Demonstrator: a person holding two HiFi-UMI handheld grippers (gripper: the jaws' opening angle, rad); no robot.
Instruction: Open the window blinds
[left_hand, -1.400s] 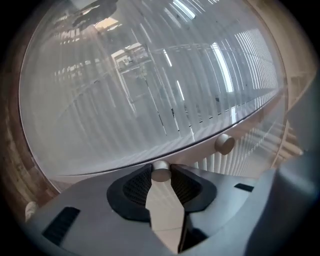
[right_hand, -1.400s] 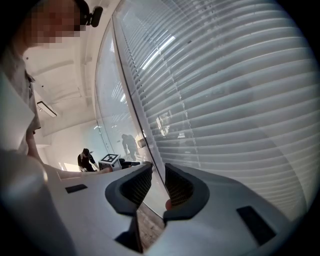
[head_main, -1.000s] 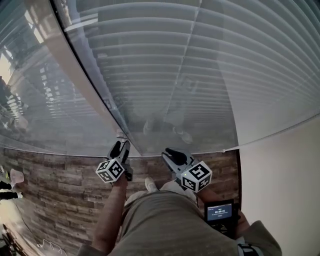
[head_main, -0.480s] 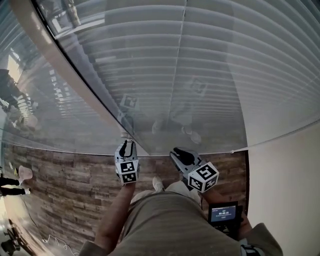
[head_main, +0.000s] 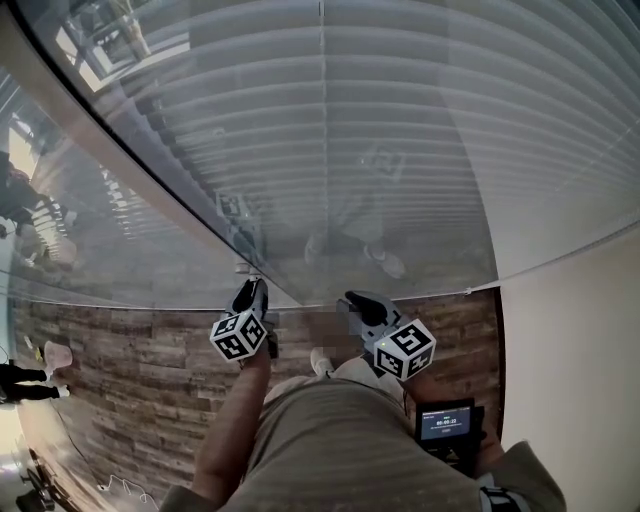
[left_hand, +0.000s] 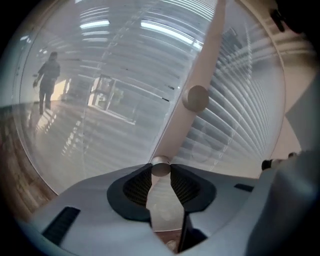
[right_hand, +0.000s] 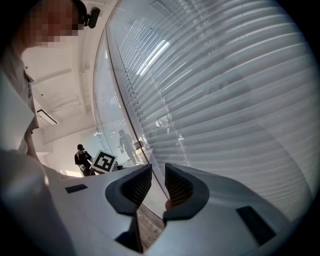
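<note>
The slatted window blinds hang shut behind a glass pane. A pale frame post runs up between two panes and carries two round metal knobs. My left gripper has just been closing and is shut on the lower knob, which sits between the tips of its pads. The upper knob is free. In the head view the left gripper touches the base of the post. My right gripper hovers just to its right, close to the glass. In its own view the right gripper is slightly open, with nothing between the jaws, facing the blinds.
A wood-plank floor lies under the glass wall. A white wall meets the window at the right. A small device with a lit screen hangs by my right hip. People stand beyond the glass on the left.
The left gripper's jaws have gone from wide apart to closed on the lower knob, and its marker cube has rolled. The right gripper has stayed where it was.
</note>
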